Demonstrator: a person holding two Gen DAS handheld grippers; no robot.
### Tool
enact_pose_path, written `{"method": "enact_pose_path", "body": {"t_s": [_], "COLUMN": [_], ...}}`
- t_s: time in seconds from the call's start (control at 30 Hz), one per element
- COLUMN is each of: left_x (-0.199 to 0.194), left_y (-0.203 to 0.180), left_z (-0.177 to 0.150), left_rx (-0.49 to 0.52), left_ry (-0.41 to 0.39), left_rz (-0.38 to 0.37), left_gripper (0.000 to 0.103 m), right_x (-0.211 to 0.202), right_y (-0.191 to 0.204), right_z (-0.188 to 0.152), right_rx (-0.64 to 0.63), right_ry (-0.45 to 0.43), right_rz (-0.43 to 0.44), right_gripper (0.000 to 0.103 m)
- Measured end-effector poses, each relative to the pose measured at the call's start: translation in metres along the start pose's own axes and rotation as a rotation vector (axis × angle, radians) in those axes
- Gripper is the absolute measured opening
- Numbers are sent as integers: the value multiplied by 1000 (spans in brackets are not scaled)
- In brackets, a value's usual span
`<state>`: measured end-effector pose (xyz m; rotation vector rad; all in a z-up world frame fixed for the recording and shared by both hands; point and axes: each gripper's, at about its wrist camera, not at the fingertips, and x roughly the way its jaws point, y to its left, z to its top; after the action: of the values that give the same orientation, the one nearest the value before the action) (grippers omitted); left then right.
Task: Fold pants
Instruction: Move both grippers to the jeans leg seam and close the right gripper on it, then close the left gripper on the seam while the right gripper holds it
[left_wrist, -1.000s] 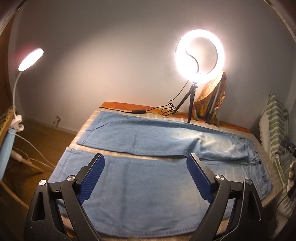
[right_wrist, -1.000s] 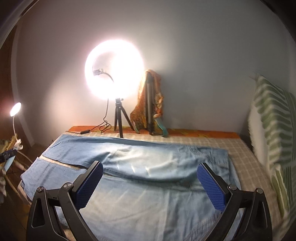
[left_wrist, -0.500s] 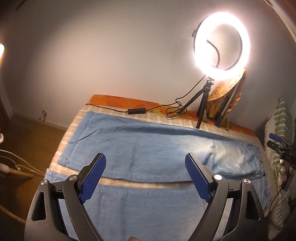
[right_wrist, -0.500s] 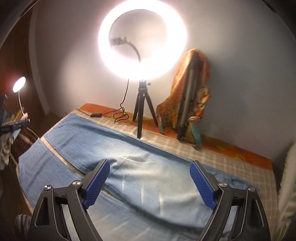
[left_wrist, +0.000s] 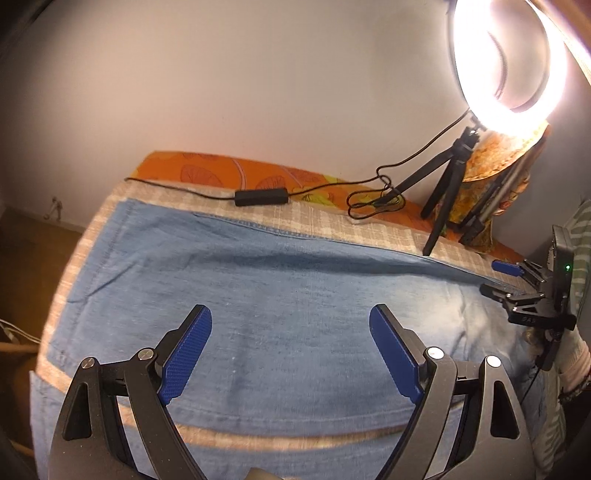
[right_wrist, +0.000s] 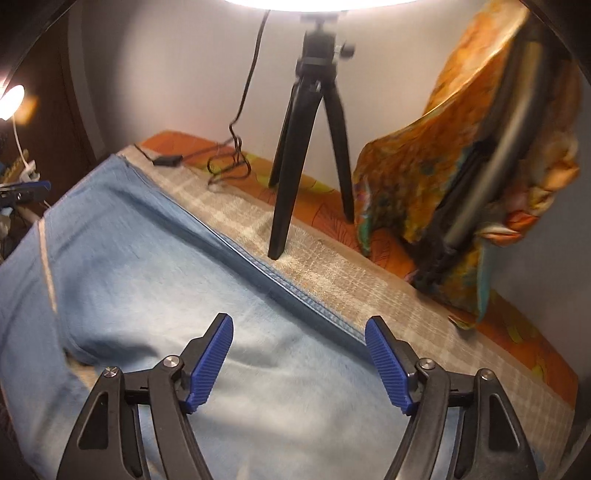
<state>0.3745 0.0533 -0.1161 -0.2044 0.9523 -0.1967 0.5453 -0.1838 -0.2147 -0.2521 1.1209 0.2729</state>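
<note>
Light blue jeans (left_wrist: 258, 288) lie flat across the bed, both legs stretched to the left with a strip of checked blanket (left_wrist: 258, 441) showing between them. My left gripper (left_wrist: 290, 314) hangs open over the far leg, nothing between its blue pads. My right gripper (right_wrist: 298, 321) hovers over the paler upper part of the jeans (right_wrist: 147, 277), close to the far side seam (right_wrist: 295, 291). Its jaws are closing, with only the denim beneath them and no cloth pinched. The right gripper (left_wrist: 517, 280) also shows at the right edge of the left wrist view.
A ring light (left_wrist: 509, 59) on a black tripod (right_wrist: 295, 147) stands at the bed's far edge, its cable and switch box (left_wrist: 261, 196) lying along the orange sheet. An orange patterned cloth (right_wrist: 461, 166) drapes over a folded stand. A striped pillow (left_wrist: 580, 240) is at right, a small lamp (right_wrist: 11, 99) at left.
Both grippers came forward and down toward the far leg of the jeans, which now fills more of each view. The right gripper's jaws have narrowed and it has rolled.
</note>
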Motion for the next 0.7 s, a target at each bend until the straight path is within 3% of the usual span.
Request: {"method": "enact_pose_path", "body": {"t_s": [0.27,0.4,0.47,0.5,0.57,0.7], "left_x": [51,62,63,64,66,66], "left_y": [10,18,23,24,29,33], "left_z": [1,2,5,7,12,21], "left_rx": [-17,-37,-71,-87,-123,-187], "left_ry": [65,75,66,64,66,61], "left_rz": [36,42,30,21,2,-32], "left_gripper": [87,87,87,87,87,87], "right_x": [58,56,55,53,48,28], "right_y": [-13,-17,-18,-18,-12,13], "right_z": [8,7,5,4,2,2], "right_rx": [-46,-45,-28,-18,-37,-129], "right_ry": [61,36,31,28,30,13], "right_rz": [25,74,120,136,131,62], "right_gripper": [63,59,41,37,19,7]}}
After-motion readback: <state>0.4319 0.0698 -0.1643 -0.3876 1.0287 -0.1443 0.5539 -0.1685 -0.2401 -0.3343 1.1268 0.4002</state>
